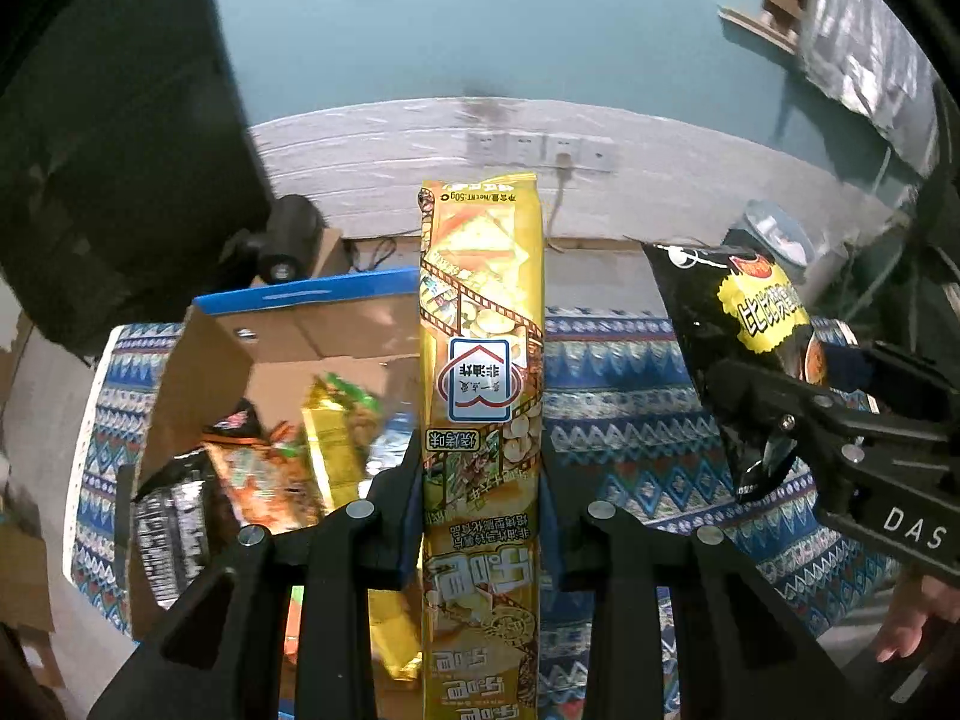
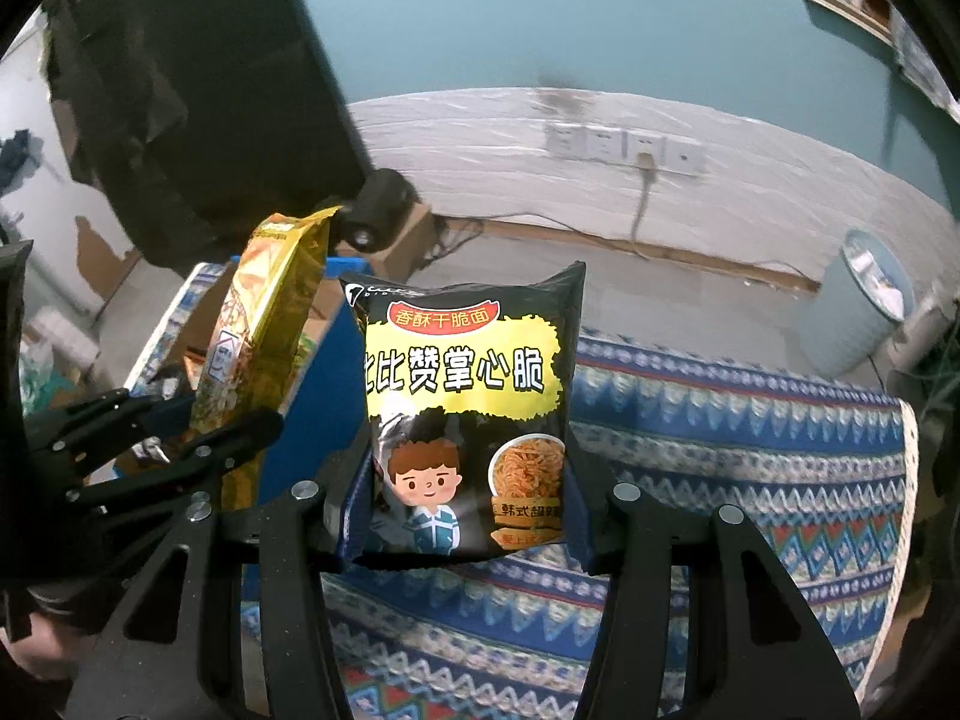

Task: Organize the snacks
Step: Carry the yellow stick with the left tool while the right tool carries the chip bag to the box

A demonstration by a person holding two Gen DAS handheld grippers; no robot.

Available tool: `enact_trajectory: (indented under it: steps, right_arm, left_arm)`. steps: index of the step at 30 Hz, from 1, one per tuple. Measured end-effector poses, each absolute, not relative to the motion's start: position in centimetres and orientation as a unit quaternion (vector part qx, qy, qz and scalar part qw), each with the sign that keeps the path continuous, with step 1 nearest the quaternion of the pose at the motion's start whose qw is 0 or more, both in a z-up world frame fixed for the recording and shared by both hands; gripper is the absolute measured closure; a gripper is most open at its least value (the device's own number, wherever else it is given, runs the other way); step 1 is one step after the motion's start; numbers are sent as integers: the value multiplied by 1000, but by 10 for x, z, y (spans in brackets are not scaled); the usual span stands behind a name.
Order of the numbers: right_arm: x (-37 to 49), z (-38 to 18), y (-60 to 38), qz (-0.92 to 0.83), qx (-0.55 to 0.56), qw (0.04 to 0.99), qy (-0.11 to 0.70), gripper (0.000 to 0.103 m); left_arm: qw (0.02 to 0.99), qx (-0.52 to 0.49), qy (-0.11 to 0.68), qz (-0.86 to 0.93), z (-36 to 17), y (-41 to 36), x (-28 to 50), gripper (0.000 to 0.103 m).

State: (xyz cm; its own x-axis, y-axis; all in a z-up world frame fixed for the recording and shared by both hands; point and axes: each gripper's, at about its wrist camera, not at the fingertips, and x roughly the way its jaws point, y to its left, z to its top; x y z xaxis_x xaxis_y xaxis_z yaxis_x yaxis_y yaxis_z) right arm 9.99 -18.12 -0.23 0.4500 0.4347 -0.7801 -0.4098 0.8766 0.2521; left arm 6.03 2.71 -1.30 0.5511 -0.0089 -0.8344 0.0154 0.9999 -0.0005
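Dim, bluish light; fisheye bends the edges, corners vignette black, slight motion blur.

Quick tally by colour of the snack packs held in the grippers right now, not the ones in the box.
Yellow packs: 1, the yellow snack pack clamped in the left gripper.
Black packs: 1, the black noodle-snack pack clamped in the right gripper.
Total held: 2.
The cardboard box holds more packs, too jumbled to count.

A table under a blue patterned cloth (image 2: 750, 450) carries an open cardboard box (image 1: 240, 348) of snack packets.
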Motion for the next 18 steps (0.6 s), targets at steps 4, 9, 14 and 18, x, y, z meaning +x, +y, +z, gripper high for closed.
enact_trajectory:
  steps: [4,9,14,18]
  right_arm:
    - [103,1,-156,265,2,848,458,51]
    - [108,1,-127,282,-7,842,460,51]
    - [116,-1,-95,300,-7,833,465,51]
    - [120,-5,-74,312,-7,824,473,51]
  left_arm:
    - [882,-12,471,8,-10,54,60,71]
    - [883,-27,468,32,-10,88,57,71]
    - [880,-50,470,51,-14,121,55,71]
    - [875,-66,475,69,-21,145,55,71]
